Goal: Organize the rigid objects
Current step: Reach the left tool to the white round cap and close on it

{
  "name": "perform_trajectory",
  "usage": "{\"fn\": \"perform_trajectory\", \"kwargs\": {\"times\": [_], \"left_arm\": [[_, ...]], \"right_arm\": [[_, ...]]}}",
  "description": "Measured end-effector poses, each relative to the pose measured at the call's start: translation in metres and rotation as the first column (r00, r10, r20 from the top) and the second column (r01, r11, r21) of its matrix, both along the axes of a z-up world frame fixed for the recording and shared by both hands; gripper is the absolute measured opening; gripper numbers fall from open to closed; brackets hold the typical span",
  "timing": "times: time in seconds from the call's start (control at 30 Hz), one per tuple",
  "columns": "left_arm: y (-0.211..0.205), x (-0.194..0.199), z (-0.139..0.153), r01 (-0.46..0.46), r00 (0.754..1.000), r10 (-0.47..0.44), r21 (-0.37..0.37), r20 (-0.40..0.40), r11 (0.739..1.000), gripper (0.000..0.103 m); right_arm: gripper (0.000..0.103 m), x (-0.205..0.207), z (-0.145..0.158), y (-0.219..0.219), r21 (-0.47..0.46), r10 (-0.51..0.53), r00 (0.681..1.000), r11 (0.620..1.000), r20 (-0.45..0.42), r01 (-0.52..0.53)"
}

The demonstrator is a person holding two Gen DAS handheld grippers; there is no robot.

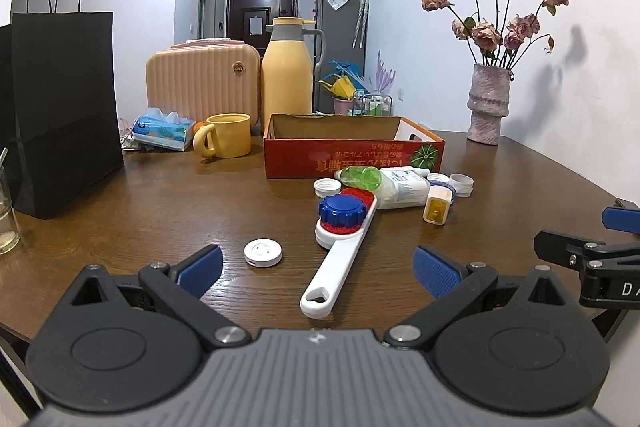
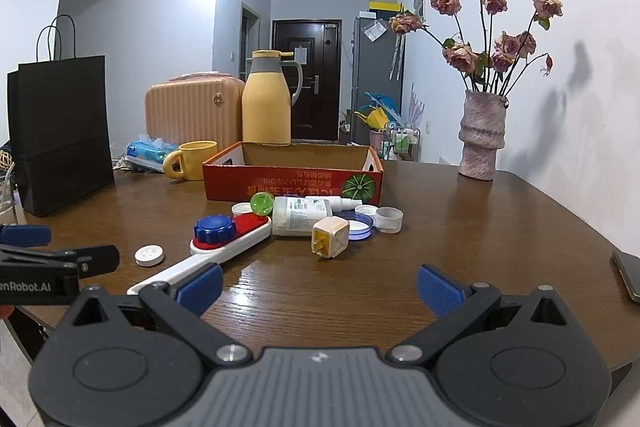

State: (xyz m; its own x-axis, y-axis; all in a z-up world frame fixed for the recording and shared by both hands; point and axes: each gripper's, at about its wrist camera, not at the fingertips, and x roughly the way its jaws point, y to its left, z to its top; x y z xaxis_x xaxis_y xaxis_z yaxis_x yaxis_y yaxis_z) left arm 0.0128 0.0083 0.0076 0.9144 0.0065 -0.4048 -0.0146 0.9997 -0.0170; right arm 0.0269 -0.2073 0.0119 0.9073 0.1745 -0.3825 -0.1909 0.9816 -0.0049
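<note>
Both grippers hung low over the near edge of the table [image 1: 160,195], the left gripper [image 1: 318,267] and the right gripper [image 2: 319,287] each with fingers spread wide, grasping nothing. Just ahead of the left one lay a white brush [image 1: 340,251] with a blue cap [image 1: 341,209] on its head, a white disc [image 1: 263,253] at its ten o'clock. Beyond lay a white bottle [image 2: 302,215], a yellow plug [image 2: 330,237] and loose lids [image 2: 389,219]. Farther off at twelve o'clock stood the red box [image 1: 352,151], open.

both grippers' fingers [image 1: 436,271] spread (empty)
</note>
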Motion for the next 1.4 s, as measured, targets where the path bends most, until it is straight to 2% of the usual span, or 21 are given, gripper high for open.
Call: {"fn": "perform_trajectory", "kwargs": {"times": [0.73,1.4], "left_arm": [[0.017,0.037,-0.011,-0.021,0.998,0.02,-0.02,-0.066,1.0,0.103],[0.043,0.094,-0.033,-0.052,0.987,0.049,-0.02,-0.154,0.998,0.103]], "right_arm": [[0.103,0.038,-0.01,0.014,-0.018,0.024,0.998,1.0,-0.056,-0.025],[0.103,0.093,-0.028,0.032,-0.022,0.032,0.992,0.999,-0.124,-0.035]]}}
